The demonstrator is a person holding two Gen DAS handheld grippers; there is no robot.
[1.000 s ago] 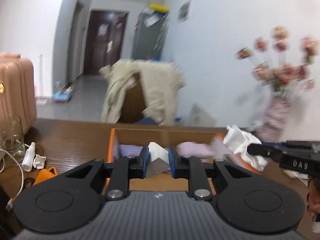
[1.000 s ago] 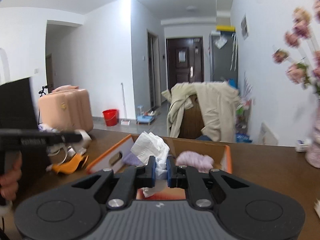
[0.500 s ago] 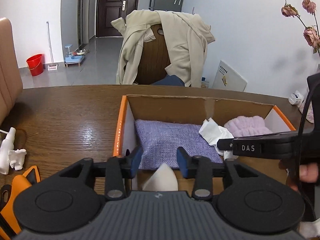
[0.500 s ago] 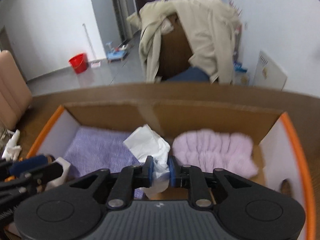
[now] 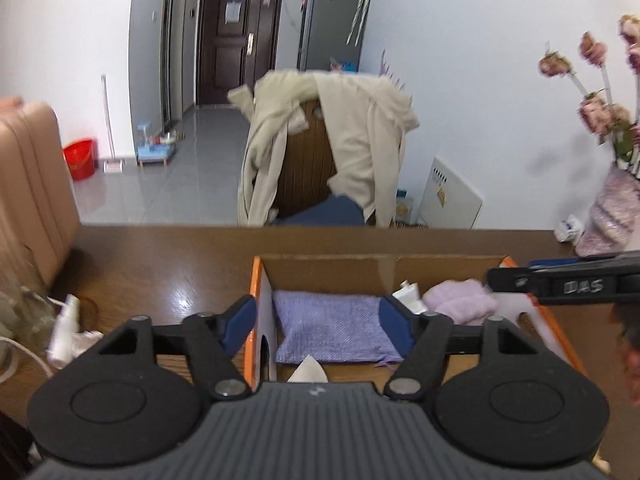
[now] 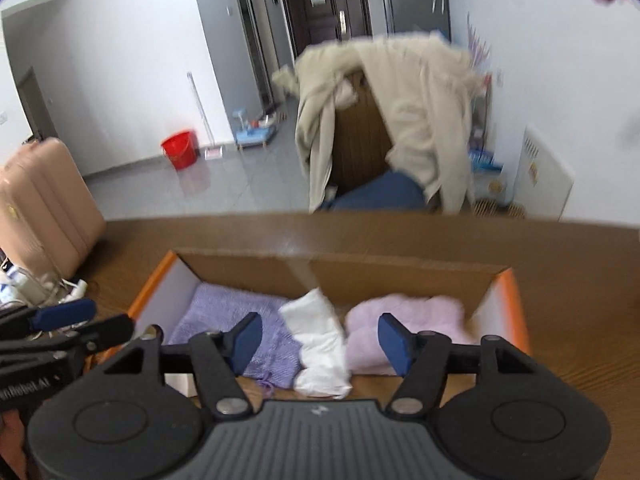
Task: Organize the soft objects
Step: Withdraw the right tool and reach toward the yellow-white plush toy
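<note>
On the left end of the brown desk (image 6: 400, 236) lie a white spray bottle (image 5: 64, 330) and a cable. The left hand-held gripper (image 5: 318, 322) hangs over the near left corner of the orange-edged cardboard box (image 6: 508, 292), its blue pads spread wide and gripping nothing; a pale pointed scrap (image 5: 308, 370) shows just below it, too hidden to identify. Its side, seen from the right wrist camera, carries white lettering that is cut off and not readable.

Inside the box, a lilac woven cloth (image 6: 240, 316) lies flat at the left, its long axis running across the box. Beside it a crumpled white cloth (image 6: 320, 344) lies lengthwise from the back wall toward the near edge, touching both neighbours. A fluffy pale-pink piece (image 6: 404, 320) fills the right end.

The right hand-held gripper (image 6: 320, 338) is equally wide open and empty, poised above the white cloth. From the left wrist camera its arm reads "DAS". A vase of dried pink flowers (image 5: 612, 216) stands at the far right.
</note>
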